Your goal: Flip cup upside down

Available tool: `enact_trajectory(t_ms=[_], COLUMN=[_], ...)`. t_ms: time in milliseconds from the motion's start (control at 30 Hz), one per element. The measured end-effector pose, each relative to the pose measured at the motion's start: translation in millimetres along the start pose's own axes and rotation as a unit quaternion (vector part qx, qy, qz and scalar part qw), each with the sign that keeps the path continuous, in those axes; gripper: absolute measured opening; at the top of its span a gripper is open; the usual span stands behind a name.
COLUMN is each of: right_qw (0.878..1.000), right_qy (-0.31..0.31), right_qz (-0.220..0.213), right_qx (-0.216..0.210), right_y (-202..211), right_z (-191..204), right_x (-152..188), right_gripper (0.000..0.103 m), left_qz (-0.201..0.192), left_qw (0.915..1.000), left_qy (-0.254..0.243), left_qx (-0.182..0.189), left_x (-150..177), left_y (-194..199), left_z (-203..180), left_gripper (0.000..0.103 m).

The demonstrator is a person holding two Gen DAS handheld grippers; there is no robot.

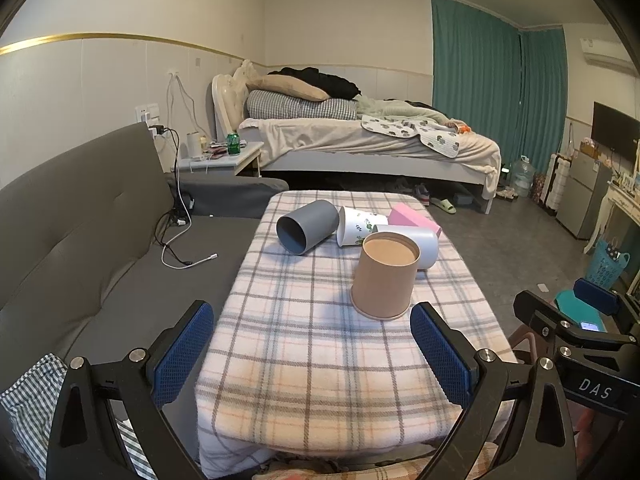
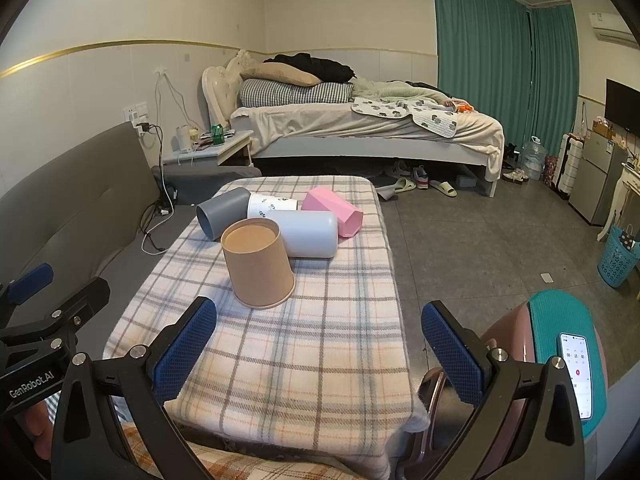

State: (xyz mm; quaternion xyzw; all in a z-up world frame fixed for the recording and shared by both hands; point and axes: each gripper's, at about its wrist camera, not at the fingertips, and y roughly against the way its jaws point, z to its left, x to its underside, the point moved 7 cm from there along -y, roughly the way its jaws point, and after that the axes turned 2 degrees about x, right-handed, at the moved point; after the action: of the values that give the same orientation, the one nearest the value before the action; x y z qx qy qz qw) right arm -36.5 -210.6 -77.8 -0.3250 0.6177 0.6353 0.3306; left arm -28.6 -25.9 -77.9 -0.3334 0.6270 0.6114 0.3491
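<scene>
A brown paper cup (image 1: 385, 276) stands upside down, rim on the plaid cloth of the low table (image 1: 304, 344); it also shows in the right wrist view (image 2: 258, 266). Behind it lie a grey cup (image 1: 307, 227), a white leaf-print cup (image 1: 355, 226), a pale blue cup (image 1: 420, 242) and a pink cup (image 1: 412, 218), all on their sides. My left gripper (image 1: 312, 346) is open and empty, just short of the brown cup. My right gripper (image 2: 320, 344) is open and empty, near the table's front part.
A grey sofa (image 1: 72, 232) with cables lies to the left. A bed (image 1: 360, 136) and a nightstand (image 1: 218, 158) stand behind the table. To the right are a chair with a phone (image 2: 576, 372), a teal basket (image 2: 618, 258) and open floor.
</scene>
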Motion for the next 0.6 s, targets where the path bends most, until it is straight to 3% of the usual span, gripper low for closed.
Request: enact_trajectory(t_ms=[600], right_qw=[1.0], right_qy=[0.0], right_qz=[0.002], right_qx=[-0.001], right_y=[-0.4], right_z=[1.0], right_x=[3.2], right_gripper=[0.103], left_qz=[0.0], left_qw=[1.0], left_qy=[0.002], left_qx=[0.0], left_x=[-1.2], left_y=[-0.2], left_z=[-0.7], left_gripper=[0.102])
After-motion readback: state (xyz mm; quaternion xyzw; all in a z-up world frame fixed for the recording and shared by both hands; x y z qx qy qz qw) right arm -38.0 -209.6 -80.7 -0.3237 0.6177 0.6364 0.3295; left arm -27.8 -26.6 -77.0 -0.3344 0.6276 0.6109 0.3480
